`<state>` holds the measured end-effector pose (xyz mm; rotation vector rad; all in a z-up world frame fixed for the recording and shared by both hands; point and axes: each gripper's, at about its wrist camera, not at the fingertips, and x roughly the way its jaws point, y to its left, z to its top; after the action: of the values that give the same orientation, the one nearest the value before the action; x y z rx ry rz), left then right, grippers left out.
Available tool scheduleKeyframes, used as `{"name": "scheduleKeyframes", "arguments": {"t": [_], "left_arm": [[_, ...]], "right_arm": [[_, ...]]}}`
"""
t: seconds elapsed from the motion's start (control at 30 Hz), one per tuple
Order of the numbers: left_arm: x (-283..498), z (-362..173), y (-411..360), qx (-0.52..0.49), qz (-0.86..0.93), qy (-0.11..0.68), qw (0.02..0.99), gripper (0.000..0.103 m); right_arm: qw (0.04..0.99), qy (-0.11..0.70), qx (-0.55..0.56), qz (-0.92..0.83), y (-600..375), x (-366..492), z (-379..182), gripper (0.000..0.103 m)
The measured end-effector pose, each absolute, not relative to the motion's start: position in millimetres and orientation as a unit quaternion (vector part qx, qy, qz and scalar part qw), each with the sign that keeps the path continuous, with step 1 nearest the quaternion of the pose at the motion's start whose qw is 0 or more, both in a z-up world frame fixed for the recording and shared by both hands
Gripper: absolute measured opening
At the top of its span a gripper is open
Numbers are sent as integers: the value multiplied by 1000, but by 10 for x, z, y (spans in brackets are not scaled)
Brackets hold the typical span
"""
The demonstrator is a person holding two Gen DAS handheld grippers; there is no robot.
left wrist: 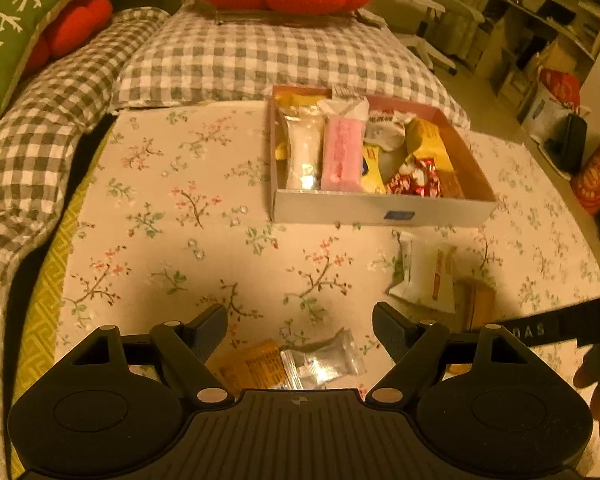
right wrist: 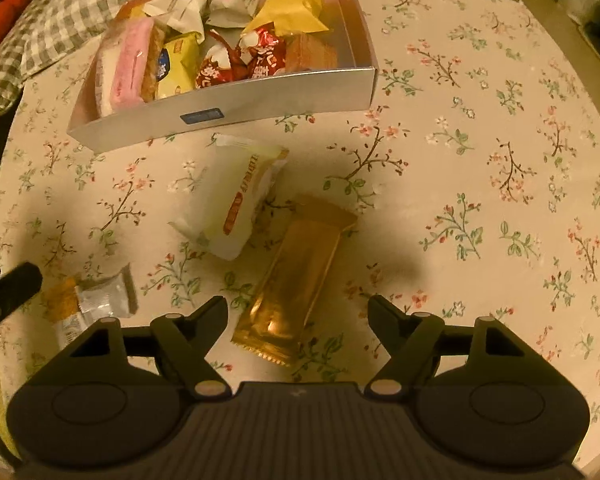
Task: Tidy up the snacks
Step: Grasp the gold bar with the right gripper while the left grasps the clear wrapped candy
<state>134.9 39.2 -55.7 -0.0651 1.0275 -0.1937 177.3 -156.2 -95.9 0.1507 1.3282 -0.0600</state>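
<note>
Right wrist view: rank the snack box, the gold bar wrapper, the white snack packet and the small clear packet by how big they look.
1. snack box
2. gold bar wrapper and white snack packet, too alike to rank
3. small clear packet, though partly hidden by the right gripper

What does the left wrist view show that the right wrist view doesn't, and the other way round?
Only the left wrist view shows the green pillow, the shelves and the open left gripper.

Only the right wrist view shows the gold bar whole, lying between the fingers of the open right gripper.

Both show the snack box, the white packet and the clear-and-orange packet on the floral cloth.
</note>
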Motion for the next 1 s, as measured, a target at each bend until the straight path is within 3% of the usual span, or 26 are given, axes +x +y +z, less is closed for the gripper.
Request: {"name": "scheduleKeyframes", "arguments": {"t": [0.33, 0.43, 0.5, 0.7, 1.0], "left_arm": [[1252, -579, 98, 59, -130, 478, 866, 81], [1259, -574, 98, 64, -138, 476, 866, 81], [1282, -582, 125, 60, -136, 479, 865, 81], [1306, -586, 166, 53, -138, 480, 865, 81], [1287, -656, 132, 71, -163, 487, 855, 81]], "right_arm": [[793, 604, 79, -23, -1534, 1788, -1091, 65], [803, 592, 67, -25, -1487, 1771, -1065, 48], [806, 589, 58, -16, -1428, 1774, -1045, 28], [805, 591, 44, 1, -1322, 1802, -1009, 10], [812, 583, 20, 5, -1311, 1811, -942, 8]]}}
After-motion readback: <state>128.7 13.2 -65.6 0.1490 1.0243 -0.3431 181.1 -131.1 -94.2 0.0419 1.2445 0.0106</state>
